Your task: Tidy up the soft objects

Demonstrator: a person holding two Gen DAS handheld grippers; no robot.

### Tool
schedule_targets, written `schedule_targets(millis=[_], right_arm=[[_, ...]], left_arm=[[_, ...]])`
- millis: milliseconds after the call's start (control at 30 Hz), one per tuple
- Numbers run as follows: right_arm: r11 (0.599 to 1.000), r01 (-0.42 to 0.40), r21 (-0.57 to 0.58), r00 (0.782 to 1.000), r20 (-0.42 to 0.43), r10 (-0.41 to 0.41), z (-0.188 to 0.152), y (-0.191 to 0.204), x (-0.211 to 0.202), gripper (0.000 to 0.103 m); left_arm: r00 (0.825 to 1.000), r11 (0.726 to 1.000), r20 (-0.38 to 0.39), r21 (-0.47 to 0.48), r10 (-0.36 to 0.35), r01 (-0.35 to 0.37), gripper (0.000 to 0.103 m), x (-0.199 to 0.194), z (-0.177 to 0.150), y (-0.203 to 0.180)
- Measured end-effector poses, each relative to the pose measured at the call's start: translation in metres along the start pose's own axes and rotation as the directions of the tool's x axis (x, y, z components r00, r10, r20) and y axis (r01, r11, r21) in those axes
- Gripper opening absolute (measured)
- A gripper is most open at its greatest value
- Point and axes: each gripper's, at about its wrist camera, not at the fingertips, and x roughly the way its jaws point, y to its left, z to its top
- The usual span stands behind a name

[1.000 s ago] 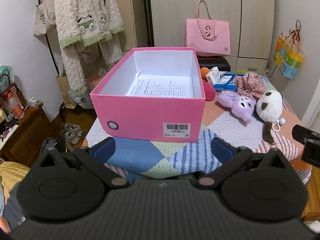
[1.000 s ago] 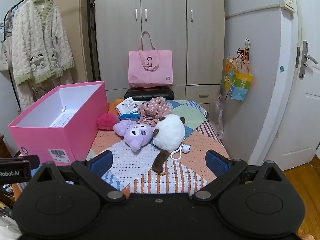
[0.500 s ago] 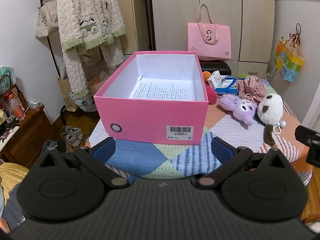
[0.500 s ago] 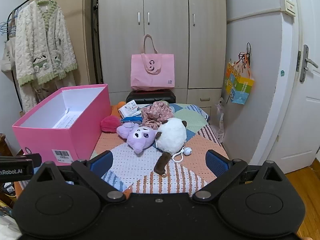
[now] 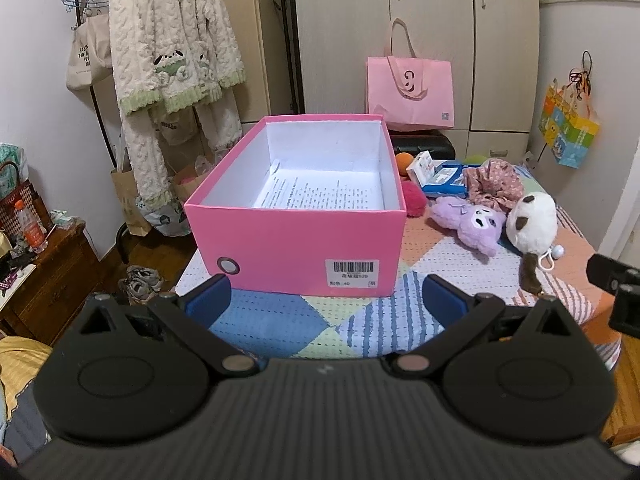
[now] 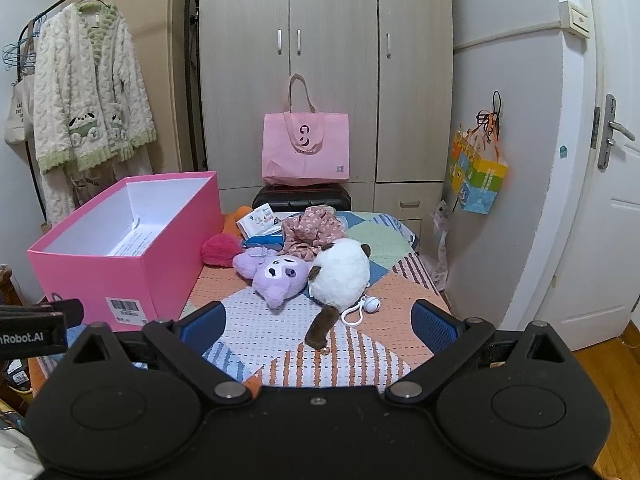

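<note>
Since a second ago both cameras have pulled back a little and risen, so the pink box and the toys look smaller and lower in view. Nothing on the table has moved.

The left tongs are spread wide and hold nothing. They hover over the near edge of the table, just in front of the box. The right tongs are spread wide too, empty, in front of the toys.

The box sits on the left part of the table, open on top, with a sheet of paper inside. Its long side runs away from the camera.

The purple plush and the white plush lie touching each other to the right of the box. The white one's brown tail points toward the right tongs. A red fluffy ball rests beside the box. There is bare cloth between the toys and the near edge.
</note>
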Motion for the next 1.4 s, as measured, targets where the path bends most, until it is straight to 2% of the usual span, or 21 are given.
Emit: schedule_targets(millis=[433,567,867,1233,1300,1400], right_arm=[[1.0,0.002,-0.01,1.0,0.022,-0.002,-0.005,-0.004,-0.005,0.101],[1.0,-0.011,-0.003,0.999,0.04,0.011,-0.008,-0.006,-0.008,0.101],[0.999,-0.032,0.01,0.995,0.092,0.031,-0.019,-0.011,-0.016,0.101],[0.999,-0.037,-0.025,0.991,0.128,0.04,-0.036,-0.013,-0.019,0.101],[0.998,-0.041,-0.037,0.989,0.143,0.046,-0.037,-0.014,-0.02,0.101],[0.998,-0.045,-0.04,0.98,0.19,0.052,-0.035,-0.02,-0.018,0.101]], left_arm=[[0.999,0.999,0.002,-0.028,-0.037,0.038,0.103,0.002,-0.008,-0.003],[0.998,0.997,0.03,-0.046,-0.055,0.057,0.103,0.0,-0.013,-0.002],[0.993,0.999,0.117,-0.033,-0.027,0.031,0.103,-0.007,-0.022,-0.005],[0.985,1.0,0.174,-0.001,-0.004,0.004,0.103,-0.006,-0.036,-0.009],[0.984,1.0,0.177,-0.005,-0.01,0.011,0.103,-0.006,-0.036,-0.009],[0.979,0.998,0.197,-0.028,-0.052,0.059,0.103,-0.008,-0.029,-0.005]])
